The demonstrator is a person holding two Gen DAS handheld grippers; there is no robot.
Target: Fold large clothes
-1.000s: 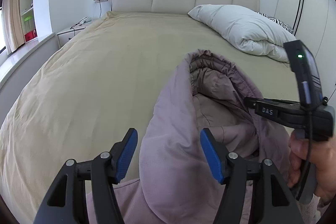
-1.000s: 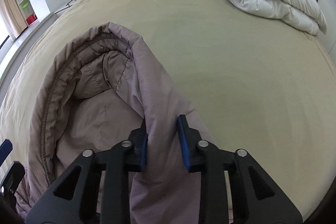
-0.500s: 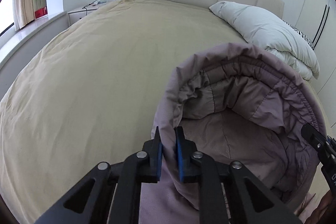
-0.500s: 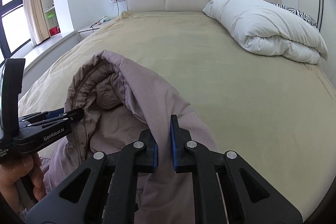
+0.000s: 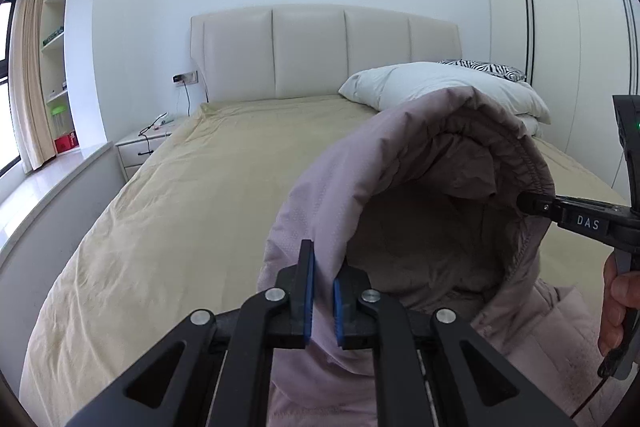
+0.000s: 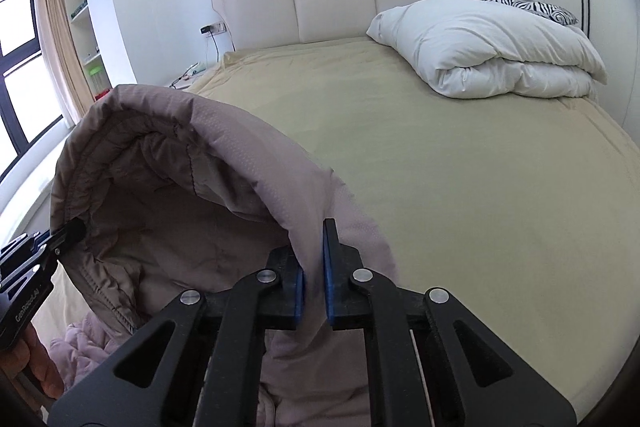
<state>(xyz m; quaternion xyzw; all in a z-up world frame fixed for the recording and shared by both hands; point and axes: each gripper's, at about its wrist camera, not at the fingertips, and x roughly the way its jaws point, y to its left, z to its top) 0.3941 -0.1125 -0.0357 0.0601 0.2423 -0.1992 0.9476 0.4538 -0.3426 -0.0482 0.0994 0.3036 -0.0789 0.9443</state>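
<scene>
A mauve padded jacket [image 5: 360, 187] with a hood hangs lifted above the near end of the bed, the hood opening facing me; it also shows in the right wrist view [image 6: 248, 163]. My left gripper [image 5: 322, 295] is shut on the hood's left edge. My right gripper [image 6: 314, 283] is shut on the hood's right edge. The right gripper [image 5: 536, 205] also shows at the right of the left wrist view, and the left gripper [image 6: 72, 229] at the left of the right wrist view. The jacket's lower part is hidden below the frames.
A beige bed cover [image 6: 460, 155] spans the bed. A folded white duvet [image 6: 500, 43] and a zebra pillow [image 6: 528, 5] lie at the far right by the headboard [image 5: 320, 55]. A nightstand [image 5: 140, 151], shelves and a window stand left.
My left gripper closed on the hood's left edge. Both grippers then lifted the jacket up off the bed, and the views tilted up toward the headboard.
</scene>
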